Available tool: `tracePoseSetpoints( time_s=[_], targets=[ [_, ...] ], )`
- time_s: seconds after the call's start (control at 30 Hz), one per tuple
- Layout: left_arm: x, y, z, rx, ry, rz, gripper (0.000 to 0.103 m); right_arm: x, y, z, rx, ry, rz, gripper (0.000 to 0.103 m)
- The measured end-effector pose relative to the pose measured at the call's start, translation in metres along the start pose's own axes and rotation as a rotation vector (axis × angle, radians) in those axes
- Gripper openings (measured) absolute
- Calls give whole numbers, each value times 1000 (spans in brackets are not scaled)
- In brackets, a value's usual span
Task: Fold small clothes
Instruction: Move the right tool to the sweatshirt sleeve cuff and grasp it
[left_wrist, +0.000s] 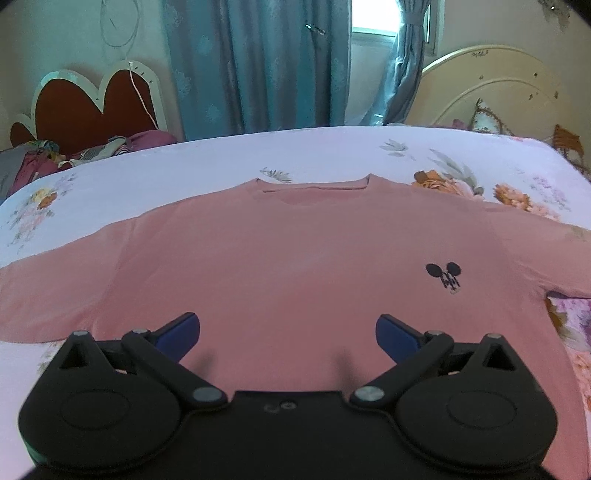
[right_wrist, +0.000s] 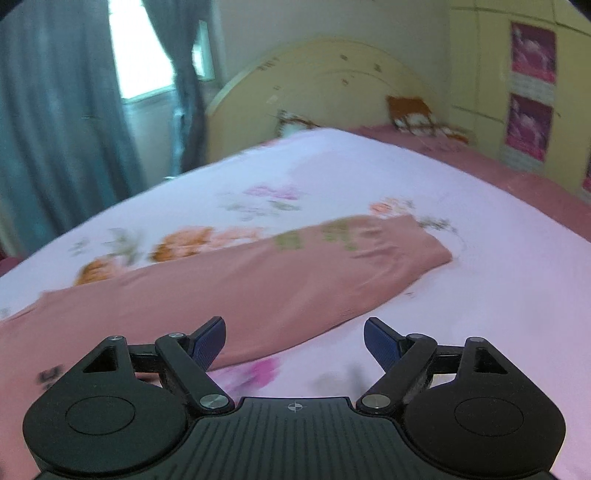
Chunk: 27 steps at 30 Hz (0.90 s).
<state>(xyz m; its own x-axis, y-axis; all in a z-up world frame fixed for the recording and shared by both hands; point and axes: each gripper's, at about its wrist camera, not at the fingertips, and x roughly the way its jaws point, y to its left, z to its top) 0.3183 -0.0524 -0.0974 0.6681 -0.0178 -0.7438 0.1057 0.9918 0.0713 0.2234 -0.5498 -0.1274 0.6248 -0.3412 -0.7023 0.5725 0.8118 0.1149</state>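
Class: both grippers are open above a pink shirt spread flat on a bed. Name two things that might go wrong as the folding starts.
1. The right gripper is open over the floral bedsheet just beside the sleeve; closing here might pinch sheet rather than sleeve.
2. The left gripper hovers over the middle of the pink shirt, not an edge; a grab there would likely bunch the fabric.

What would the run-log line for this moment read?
stage: pre-grasp | pink sweatshirt: flat on floral bedsheet | left gripper: open, empty | right gripper: open, empty, near sleeve
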Motion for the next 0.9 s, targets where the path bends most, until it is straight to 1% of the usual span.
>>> tracePoseSetpoints(
  time_s=[0.17, 0.23, 0.27, 0.3, 0.33, 0.4, 0.43, 0.47, 0.5, 0.57, 0.6, 0.73, 0.9],
  targets=[
    [15, -10, 7, 4, 10, 25, 99, 50, -44, 18, 92, 42, -72, 82],
    [20, -14, 9, 7, 15, 32, 98, 63, -56, 21, 120, 47, -87, 82],
    [23, -15, 10, 7, 20, 38, 97, 69, -61, 24, 128, 49, -94, 75],
    [25, -16, 11, 5, 24, 40, 96, 75, -66, 25, 136, 51, -93, 60],
    [26, -17, 11, 4, 27, 42, 95, 82, -71, 27, 153, 57, -93, 56],
    [29, -18, 12, 3, 34, 38, 92, 92, -81, 28, 195, 64, -98, 51],
    [31, -18, 12, 3, 39, 37, 89, 95, -83, 29, 199, 49, -100, 48],
    [32, -18, 12, 6, 44, 32, 87, 97, -83, 30, 188, 40, -114, 38],
    [33, -18, 12, 7, 47, 30, 86, 100, -83, 31, 179, 34, -124, 23],
    [35, -17, 12, 13, 54, 32, 82, 100, -86, 32, 198, 23, -94, 7],
    [35, -17, 12, 16, 57, 31, 81, 100, -86, 32, 209, 22, -90, 7],
    [34, -10, 13, 2, 64, 15, 77, 91, -76, 36, 177, -12, -72, 7],
    [28, 0, 12, -14, 50, 20, 77, 71, -41, 46, 84, -67, -26, 7]
  ],
)
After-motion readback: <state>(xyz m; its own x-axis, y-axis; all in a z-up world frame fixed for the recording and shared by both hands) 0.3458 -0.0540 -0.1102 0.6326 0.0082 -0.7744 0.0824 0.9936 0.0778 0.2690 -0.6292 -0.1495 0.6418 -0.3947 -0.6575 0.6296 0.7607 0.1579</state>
